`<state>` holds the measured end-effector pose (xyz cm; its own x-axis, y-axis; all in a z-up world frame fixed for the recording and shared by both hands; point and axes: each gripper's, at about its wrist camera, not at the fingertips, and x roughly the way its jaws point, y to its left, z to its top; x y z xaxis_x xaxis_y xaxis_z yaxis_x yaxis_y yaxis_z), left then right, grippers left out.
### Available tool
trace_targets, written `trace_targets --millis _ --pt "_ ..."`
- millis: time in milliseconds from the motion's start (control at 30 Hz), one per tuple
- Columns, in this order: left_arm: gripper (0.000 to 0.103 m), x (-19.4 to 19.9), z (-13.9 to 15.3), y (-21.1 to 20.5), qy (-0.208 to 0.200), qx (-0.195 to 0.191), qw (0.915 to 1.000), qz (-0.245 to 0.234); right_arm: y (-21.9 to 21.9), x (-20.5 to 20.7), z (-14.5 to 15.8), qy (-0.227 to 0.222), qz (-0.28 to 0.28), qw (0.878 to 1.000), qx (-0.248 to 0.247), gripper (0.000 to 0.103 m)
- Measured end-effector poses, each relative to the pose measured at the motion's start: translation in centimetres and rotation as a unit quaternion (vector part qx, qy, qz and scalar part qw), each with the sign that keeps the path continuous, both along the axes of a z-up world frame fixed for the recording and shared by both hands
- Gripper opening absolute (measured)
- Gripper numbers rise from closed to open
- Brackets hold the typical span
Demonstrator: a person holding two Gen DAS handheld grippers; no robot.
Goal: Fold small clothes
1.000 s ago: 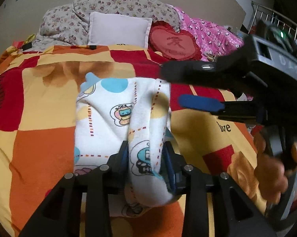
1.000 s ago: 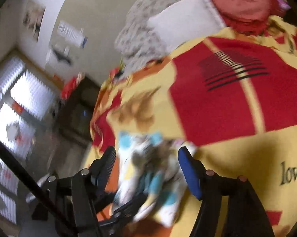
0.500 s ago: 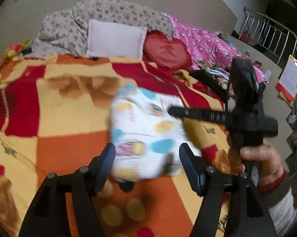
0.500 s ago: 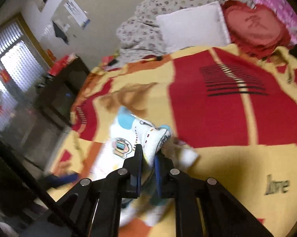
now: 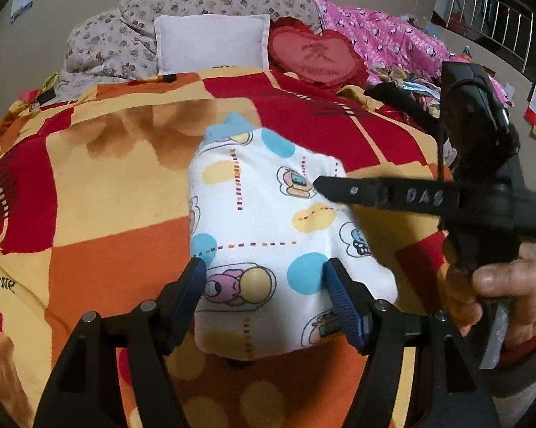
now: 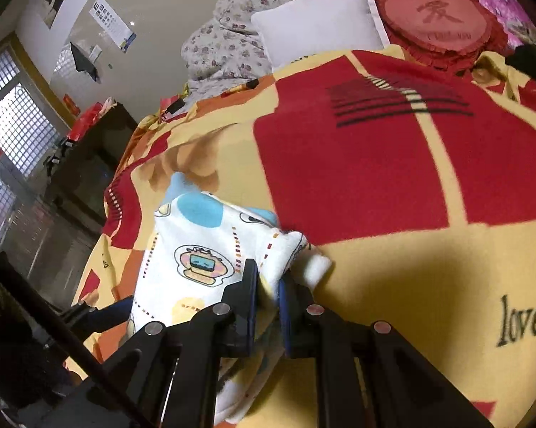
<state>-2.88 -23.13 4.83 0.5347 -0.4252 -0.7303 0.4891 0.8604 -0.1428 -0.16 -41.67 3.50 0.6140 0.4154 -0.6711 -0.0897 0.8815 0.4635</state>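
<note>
Left gripper (image 5: pixel 264 299): your jaws wide, straddling near hem of cartoon-print baby garment (image 5: pixel 268 228), pads not pressing. Right gripper (image 6: pixel 268 285): narrow, pinching garment's 3 o'clock edge. Garment lies on checked blanket (image 5: pixel 118 192): light, soft, floppy, slides easily. Pinch doubled edges, not single layer.

Folded garment (image 6: pixel 196 260): near end hidden beneath right gripper (image 6: pixel 268 306). Wall posters (image 6: pixel 113 25): print too small to read. Person's sleeve (image 5: pixel 528 363): cut by frame edge.
</note>
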Motion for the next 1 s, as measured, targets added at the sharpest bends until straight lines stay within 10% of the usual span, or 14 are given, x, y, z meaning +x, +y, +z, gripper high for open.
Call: trace_targets --millis 400,733,1000 --pt "0.069 -0.2 -0.3 0.3 -0.005 0.000 1.0000 0.002 1.2 -5.1 5.7 -0.056 0.034 0.996 0.063 0.017" --pt "0.071 -0.1 0.0 3.8 0.043 -0.052 0.9975 0.019 1.2 -3.7 -0.4 0.005 0.009 0.998 0.054 0.011" --pt "0.083 1.9 1.2 5.5 0.049 -0.102 0.9924 0.049 0.6 -5.4 0.8 -0.006 -0.013 0.997 0.078 0.017"
